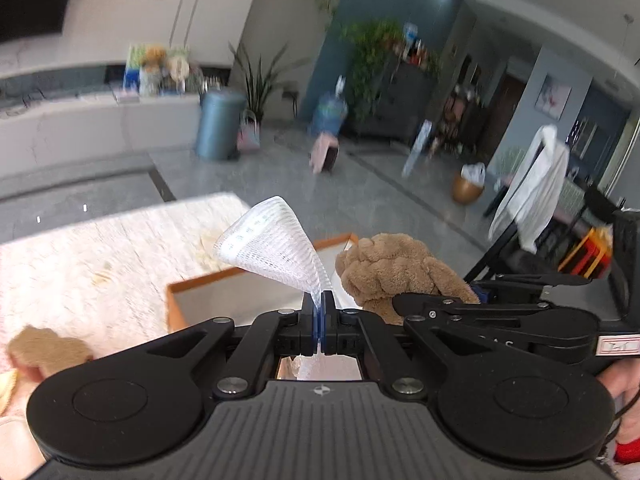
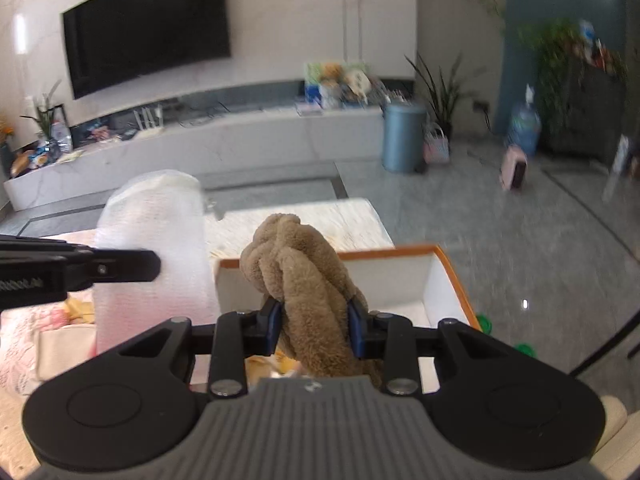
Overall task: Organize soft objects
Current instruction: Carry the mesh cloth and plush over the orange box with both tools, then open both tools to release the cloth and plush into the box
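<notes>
Claws first: the left claw (image 1: 320, 320) is pressed together on a thin strip of white mesh (image 1: 276, 246), which rises from between the pads and fans out up and to the left, its long axis running away from the claw, its wide free end highest. The right claw (image 2: 314, 322) pinches a brown plush (image 2: 308, 272) between its blue pads (image 2: 274, 322); the plush stands roughly upright in the grip, long axis along the fingers, its knotted, lumpy end pointing up and away while its lower part hangs behind the claw toward the camera. In the left view the same plush (image 1: 390, 268) shows just right of the mesh, with the right claw's black arms crossing in front of it, so the two claws are side by side and close. Both loads hang above a white box (image 2: 448, 276) with an orange rim, open at the top, which sits at the far edge of a pale marbled tabletop (image 1: 100, 248). Another tan plush piece (image 1: 48, 350) lies at the left view's lower left on pink fabric. Beyond are a grey floor (image 2: 500, 240), a blue bin (image 2: 402, 138), a dark television (image 2: 148, 24) and potted plants; all are blurred.
</notes>
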Action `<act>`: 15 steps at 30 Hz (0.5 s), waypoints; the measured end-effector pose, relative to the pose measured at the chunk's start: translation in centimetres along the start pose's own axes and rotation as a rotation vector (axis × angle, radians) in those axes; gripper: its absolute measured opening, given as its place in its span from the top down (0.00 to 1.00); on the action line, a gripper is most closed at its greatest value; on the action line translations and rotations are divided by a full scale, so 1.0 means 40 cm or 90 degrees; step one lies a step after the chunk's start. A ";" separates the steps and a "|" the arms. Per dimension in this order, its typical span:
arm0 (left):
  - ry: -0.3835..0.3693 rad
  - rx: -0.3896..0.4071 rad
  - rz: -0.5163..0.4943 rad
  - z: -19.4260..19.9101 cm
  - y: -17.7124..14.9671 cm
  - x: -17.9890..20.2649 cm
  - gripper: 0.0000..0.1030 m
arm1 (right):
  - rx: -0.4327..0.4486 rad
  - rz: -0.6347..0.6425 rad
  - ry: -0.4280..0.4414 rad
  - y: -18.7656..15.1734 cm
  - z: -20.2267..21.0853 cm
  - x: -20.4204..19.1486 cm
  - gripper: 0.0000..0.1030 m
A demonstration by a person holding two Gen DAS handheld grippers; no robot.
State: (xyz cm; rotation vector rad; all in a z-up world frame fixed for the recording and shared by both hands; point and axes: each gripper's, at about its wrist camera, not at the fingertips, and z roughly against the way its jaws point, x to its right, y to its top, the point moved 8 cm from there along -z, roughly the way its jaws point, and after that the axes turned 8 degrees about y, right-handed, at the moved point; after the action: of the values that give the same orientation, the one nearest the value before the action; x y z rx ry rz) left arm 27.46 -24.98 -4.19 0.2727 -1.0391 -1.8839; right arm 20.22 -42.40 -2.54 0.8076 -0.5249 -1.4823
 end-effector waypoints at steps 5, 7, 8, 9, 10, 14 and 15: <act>-0.010 -0.070 -0.003 -0.168 -0.032 -0.003 0.99 | -0.056 -0.003 -0.036 -0.013 -0.125 0.100 0.68; -0.013 -0.091 -0.007 -0.222 -0.045 -0.015 0.99 | -0.075 -0.001 -0.041 -0.019 -0.175 0.127 0.67; -0.015 -0.102 -0.004 -0.250 -0.053 -0.025 0.99 | -0.084 0.002 -0.044 -0.023 -0.199 0.138 0.67; -0.020 -0.113 -0.001 -0.271 -0.062 -0.032 0.99 | -0.093 0.005 -0.048 -0.028 -0.221 0.151 0.67; -0.023 -0.126 0.004 -0.294 -0.067 -0.037 0.99 | -0.101 0.008 -0.052 -0.032 -0.244 0.160 0.67; -0.016 -0.173 0.010 -0.357 -0.104 -0.053 0.99 | -0.136 0.002 -0.057 -0.052 -0.318 0.189 0.66; -0.015 -0.183 0.013 -0.369 -0.112 -0.058 0.99 | -0.145 0.003 -0.059 -0.056 -0.333 0.193 0.66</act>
State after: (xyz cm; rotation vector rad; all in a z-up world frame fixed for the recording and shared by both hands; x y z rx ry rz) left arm 34.27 -30.24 -17.19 0.0721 -0.7703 -1.9930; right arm 29.15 -47.80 -14.09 0.5611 -0.4181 -1.5483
